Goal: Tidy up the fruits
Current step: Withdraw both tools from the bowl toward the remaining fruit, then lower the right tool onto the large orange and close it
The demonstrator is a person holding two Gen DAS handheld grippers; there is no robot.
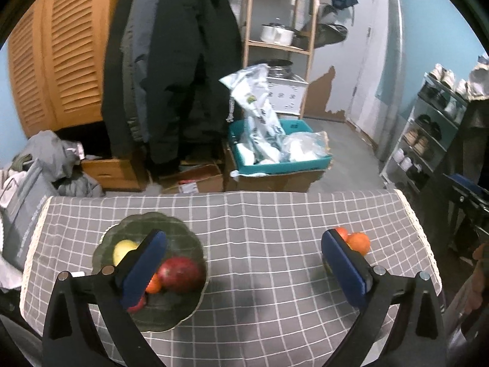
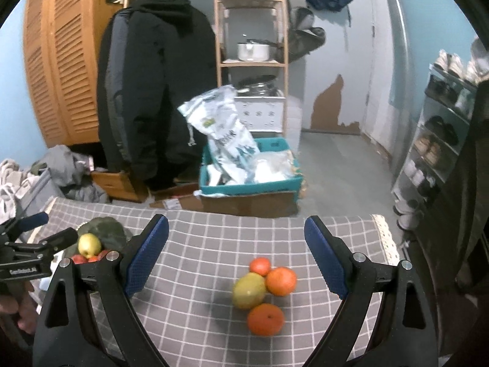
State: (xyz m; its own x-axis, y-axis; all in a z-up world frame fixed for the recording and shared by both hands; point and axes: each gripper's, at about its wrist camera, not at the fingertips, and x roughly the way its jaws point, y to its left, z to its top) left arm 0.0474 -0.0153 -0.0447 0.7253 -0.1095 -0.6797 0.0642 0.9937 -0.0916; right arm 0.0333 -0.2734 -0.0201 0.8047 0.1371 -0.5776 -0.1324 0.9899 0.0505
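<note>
A dark green scalloped bowl (image 1: 180, 229) sits on the left of the checked tablecloth (image 1: 259, 229). It holds a red apple (image 1: 180, 273), a yellow-green fruit (image 1: 123, 249) and a small orange (image 1: 153, 286). My left gripper (image 1: 244, 238) hovers open above the cloth, its left finger over the bowl, nothing between the pads. Two oranges (image 1: 357, 241) show past its right finger. In the right wrist view, three oranges (image 2: 265, 319) and a yellow-green fruit (image 2: 248, 290) lie clustered on the cloth. My right gripper (image 2: 237, 229) stands open above them, empty. The bowl (image 2: 104, 227) appears at left.
The table's far edge (image 1: 244, 194) drops to a floor crowded with a teal crate of bags (image 1: 275, 150), cardboard boxes and hanging coats (image 1: 171, 70). A shoe rack (image 1: 428, 134) stands right. A person's hand (image 2: 18, 309) holds the left gripper's body (image 2: 27, 250) at the left edge.
</note>
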